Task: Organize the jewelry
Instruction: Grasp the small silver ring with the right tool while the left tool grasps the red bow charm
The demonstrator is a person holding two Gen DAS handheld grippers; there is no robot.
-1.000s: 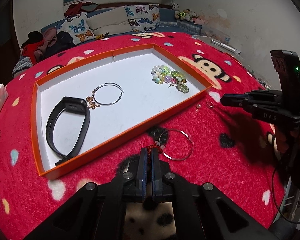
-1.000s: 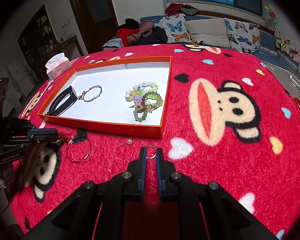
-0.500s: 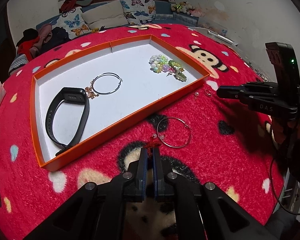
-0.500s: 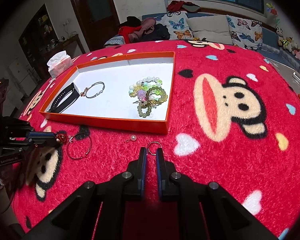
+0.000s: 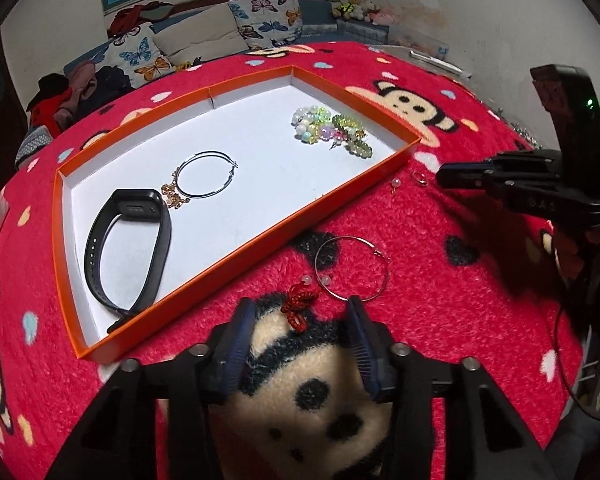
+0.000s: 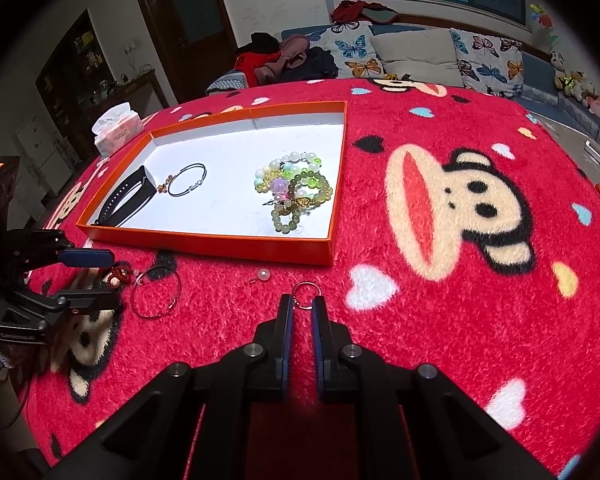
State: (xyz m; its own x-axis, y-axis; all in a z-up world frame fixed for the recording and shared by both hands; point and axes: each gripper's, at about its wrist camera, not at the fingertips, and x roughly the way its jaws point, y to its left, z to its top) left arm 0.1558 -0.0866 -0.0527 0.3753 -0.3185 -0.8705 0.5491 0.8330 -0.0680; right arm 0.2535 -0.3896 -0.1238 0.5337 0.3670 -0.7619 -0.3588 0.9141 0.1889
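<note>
A living room with a sofa (image 5: 204,36) bearing butterfly-print cushions along the top of the frame; in front of it a red plush cloth (image 5: 440,320) printed with cartoon monkeys covers the work surface. Left wrist view, left to right: at left centre an orange-walled tray (image 5: 260,236) with a white floor holds a black wristband (image 5: 128,248) at its left end, a thin hoop bracelet (image 5: 206,174) with a small amber charm near its middle, and a heap of pale green and white bead bracelets (image 5: 332,130) in its right corner. Below the tray, on the cloth at lower centre, lies a wire bangle (image 5: 352,268) with a red knotted charm (image 5: 298,304) touching its left side. The left gripper (image 5: 300,320) stands at bottom centre with its fingers spread wide; the red charm lies between the tips, and the right tip is just beside the bangle's lower edge. Right of the tray's corner, a pearl stud (image 5: 396,182) and a small ring (image 6: 305,296) rest apart on the cloth. In the right wrist view, lower centre, the right gripper (image 6: 300,308) has its fingers held narrowly apart, the ring lying at their tips; whether they touch it cannot be told.
</note>
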